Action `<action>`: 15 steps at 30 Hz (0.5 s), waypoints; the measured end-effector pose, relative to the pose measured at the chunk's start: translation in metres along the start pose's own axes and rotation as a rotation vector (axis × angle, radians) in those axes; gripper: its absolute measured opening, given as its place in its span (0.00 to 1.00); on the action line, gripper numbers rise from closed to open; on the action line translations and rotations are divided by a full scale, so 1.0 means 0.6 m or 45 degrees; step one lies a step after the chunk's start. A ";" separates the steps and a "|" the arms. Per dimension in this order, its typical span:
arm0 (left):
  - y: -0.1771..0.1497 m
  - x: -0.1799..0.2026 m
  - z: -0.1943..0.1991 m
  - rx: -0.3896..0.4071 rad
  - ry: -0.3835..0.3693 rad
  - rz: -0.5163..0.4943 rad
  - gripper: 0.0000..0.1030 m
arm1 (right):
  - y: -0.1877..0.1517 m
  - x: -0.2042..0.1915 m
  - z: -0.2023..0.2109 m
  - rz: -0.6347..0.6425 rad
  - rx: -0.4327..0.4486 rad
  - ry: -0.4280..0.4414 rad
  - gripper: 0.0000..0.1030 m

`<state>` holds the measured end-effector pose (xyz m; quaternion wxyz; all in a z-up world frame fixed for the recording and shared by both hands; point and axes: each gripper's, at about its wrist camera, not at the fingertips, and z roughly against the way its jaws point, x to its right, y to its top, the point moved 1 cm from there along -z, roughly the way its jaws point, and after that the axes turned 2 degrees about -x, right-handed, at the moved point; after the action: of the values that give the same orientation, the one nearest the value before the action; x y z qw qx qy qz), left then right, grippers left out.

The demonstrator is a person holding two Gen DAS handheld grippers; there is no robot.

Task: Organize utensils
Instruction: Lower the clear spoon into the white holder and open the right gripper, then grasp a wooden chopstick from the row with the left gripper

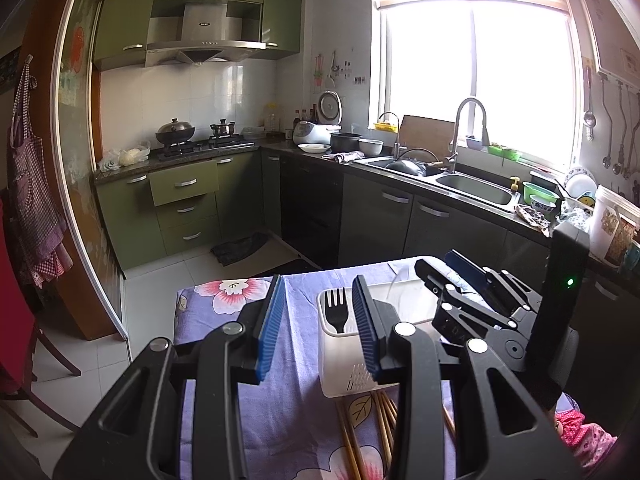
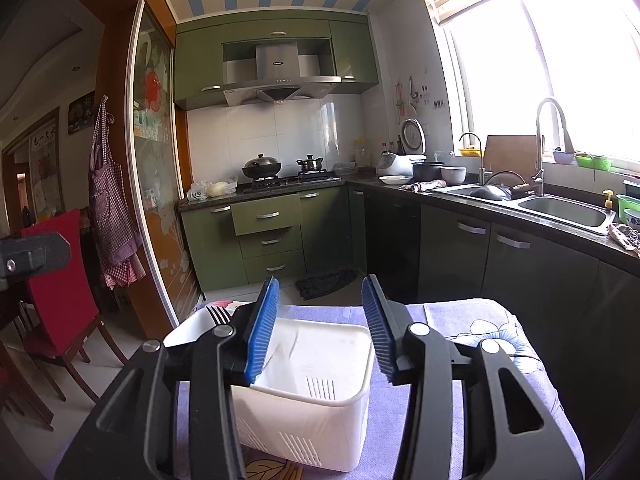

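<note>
A white utensil holder (image 1: 340,364) stands on the purple floral tablecloth (image 1: 296,360). A black fork (image 1: 337,310) stands tines-up in its left compartment. Several wooden chopsticks (image 1: 386,412) lie on the cloth in front of the holder. My left gripper (image 1: 319,286) is open, its blue pads apart with nothing between them, just short of the holder. My right gripper (image 2: 321,283) hangs open over the holder (image 2: 320,364), above its wider compartment, empty. The fork (image 2: 218,314) shows left of it. In the left wrist view the right gripper (image 1: 434,264) sits over the holder's right side.
A red chair (image 2: 60,280) stands left of the table. The dark kitchen counter with a steel sink (image 1: 472,190) runs past the table's far right. A white bucket (image 1: 608,224) sits on the counter end. Pink patterned fabric (image 1: 580,434) shows at the lower right.
</note>
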<state>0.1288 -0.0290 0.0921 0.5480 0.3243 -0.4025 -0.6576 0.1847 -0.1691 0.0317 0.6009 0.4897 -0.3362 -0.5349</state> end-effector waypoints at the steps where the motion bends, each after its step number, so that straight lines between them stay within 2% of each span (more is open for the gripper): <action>1: -0.001 -0.001 -0.001 -0.008 0.002 -0.003 0.33 | 0.005 0.002 0.010 -0.010 0.008 0.003 0.42; 4: -0.009 0.001 -0.005 -0.046 0.011 -0.012 0.33 | 0.013 0.010 0.052 -0.023 0.006 -0.002 0.42; 7: -0.028 0.001 -0.020 -0.141 0.020 -0.013 0.33 | 0.012 0.023 0.091 -0.038 -0.067 -0.006 0.42; 15: -0.138 0.002 -0.116 -0.577 0.006 0.027 0.33 | -0.044 0.075 0.127 -0.118 -0.365 0.010 0.42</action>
<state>0.1506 -0.0363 -0.0136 0.6147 0.1904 -0.2465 -0.7247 0.1151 -0.2290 0.0238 0.6406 0.4161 -0.2311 -0.6026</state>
